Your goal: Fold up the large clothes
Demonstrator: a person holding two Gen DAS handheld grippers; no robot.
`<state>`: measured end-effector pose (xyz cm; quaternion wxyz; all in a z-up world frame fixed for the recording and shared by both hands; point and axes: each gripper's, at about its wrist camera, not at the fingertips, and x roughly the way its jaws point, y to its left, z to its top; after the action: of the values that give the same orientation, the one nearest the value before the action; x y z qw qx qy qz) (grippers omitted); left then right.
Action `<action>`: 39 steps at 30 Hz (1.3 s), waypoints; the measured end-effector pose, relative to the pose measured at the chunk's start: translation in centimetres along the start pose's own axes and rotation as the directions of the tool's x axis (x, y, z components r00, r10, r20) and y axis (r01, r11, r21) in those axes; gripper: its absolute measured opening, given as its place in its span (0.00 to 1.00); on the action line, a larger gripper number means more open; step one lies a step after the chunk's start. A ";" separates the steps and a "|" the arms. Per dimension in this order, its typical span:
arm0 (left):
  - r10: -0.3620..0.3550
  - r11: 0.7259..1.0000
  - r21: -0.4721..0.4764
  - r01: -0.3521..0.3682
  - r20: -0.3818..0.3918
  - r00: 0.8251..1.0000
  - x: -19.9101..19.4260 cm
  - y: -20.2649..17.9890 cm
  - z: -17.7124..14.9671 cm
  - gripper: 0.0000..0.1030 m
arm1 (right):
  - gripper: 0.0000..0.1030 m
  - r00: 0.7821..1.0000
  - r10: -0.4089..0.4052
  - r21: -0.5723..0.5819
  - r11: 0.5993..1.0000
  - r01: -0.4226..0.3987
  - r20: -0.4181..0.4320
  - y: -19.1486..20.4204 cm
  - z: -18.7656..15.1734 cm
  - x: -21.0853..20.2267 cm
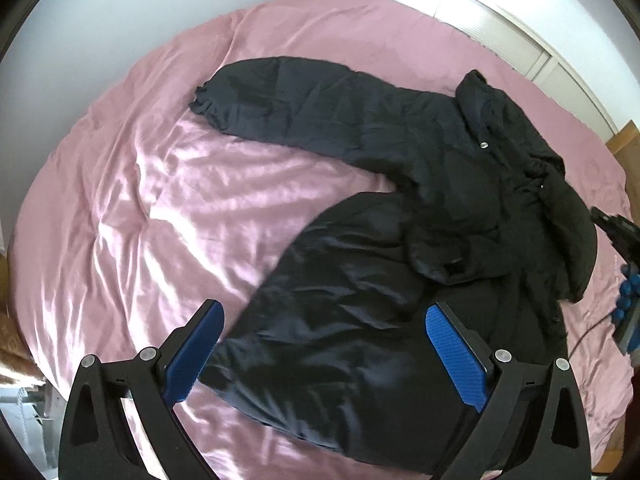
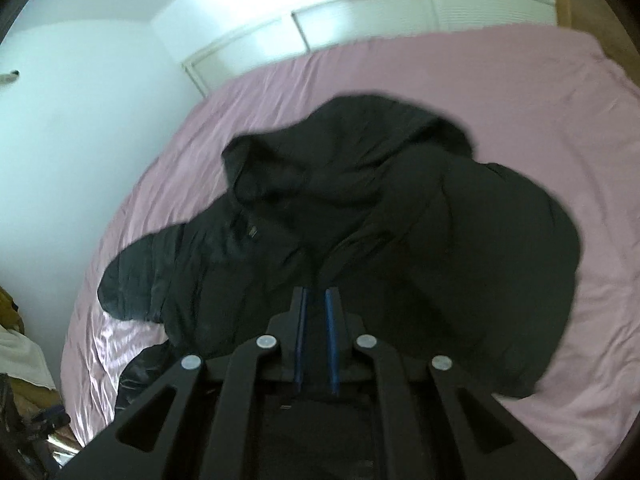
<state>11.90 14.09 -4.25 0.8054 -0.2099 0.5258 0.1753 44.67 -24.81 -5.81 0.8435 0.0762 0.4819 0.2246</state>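
Left fingers (image 1: 456,356) spread wide over the hem, right fingers (image 2: 330,336) nearly together — whether pinching cloth I cannot tell — on a black puffer coat (image 1: 400,208): bulky, soft, slippery-shelled, best gripped at seams or cuffs.

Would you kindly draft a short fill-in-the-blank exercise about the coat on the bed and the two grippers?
1. The black coat lies on a bed cover coloured ____.
2. The left gripper has its jaws ____ above the coat's lower part.
3. The right gripper has its jaws nearly ____, with coat fabric between them.
4. One sleeve stretches out flat towards the ____ wall.

Missing words: pink; open; shut; white
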 end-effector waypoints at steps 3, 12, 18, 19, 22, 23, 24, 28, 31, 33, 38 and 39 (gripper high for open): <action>-0.008 1.000 -0.008 0.008 -0.006 1.000 0.5 2.1 0.6 0.97 | 0.09 0.997 -0.026 -0.034 0.999 0.023 -0.078 3.9 -1.5 4.5; -0.036 0.999 0.012 0.036 0.000 0.999 2.0 5.6 2.4 0.97 | 0.09 0.972 -0.095 -0.091 0.993 0.077 -0.214 9.3 -7.2 9.6; -0.049 0.993 0.109 0.049 -0.002 0.999 4.6 2.2 2.8 0.97 | 0.10 0.976 -0.147 -0.055 0.989 0.140 -0.160 6.7 -7.7 6.8; -0.055 0.991 0.118 0.055 -0.001 0.998 4.9 1.5 2.8 0.97 | 0.10 0.977 -0.151 -0.049 0.988 0.145 -0.151 5.9 -7.7 6.4; -0.076 0.985 0.156 0.076 -0.007 0.997 5.7 -1.7 2.8 0.97 | 0.10 0.980 -0.153 -0.032 0.988 0.151 -0.127 3.8 -7.3 5.5; -0.091 0.982 0.164 0.093 -0.017 0.996 6.1 -3.2 2.9 0.97 | 0.10 0.980 -0.157 -0.029 0.988 0.154 -0.120 3.0 -7.3 5.1; -0.101 0.980 0.170 0.103 -0.025 0.995 6.5 -4.2 2.9 0.97 | 0.10 0.981 -0.155 -0.027 0.988 0.153 -0.117 2.6 -7.3 4.9; -0.146 0.961 0.230 0.152 -0.046 0.988 8.5 -10.4 3.1 0.97 | 0.10 0.984 -0.153 -0.044 0.988 0.149 -0.096 0.7 -7.1 3.7; -0.187 0.945 0.262 0.196 -0.058 0.981 10.0 -15.2 3.6 0.97 | 0.10 0.984 -0.159 -0.068 0.986 0.154 -0.074 -1.1 -6.3 2.7; -0.211 0.933 0.285 0.222 -0.068 0.975 11.2 -18.2 4.1 0.97 | 0.10 0.984 -0.169 -0.077 0.983 0.165 -0.058 -2.3 -5.4 2.1; -0.257 0.899 0.347 0.266 -0.073 0.964 14.2 -25.3 6.0 0.97 | 0.22 0.982 -0.190 -0.066 0.980 0.189 -0.008 -6.3 -1.0 1.9; -0.263 0.895 0.354 0.271 -0.071 0.962 14.6 -26.1 6.3 0.97 | 0.32 0.981 -0.196 -0.067 0.978 0.196 0.002 -6.9 -0.1 2.0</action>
<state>35.53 -3.89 -11.42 0.8409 -0.1305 0.5239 -0.0384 47.58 -30.02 -9.84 0.8626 -0.0005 0.4810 0.1566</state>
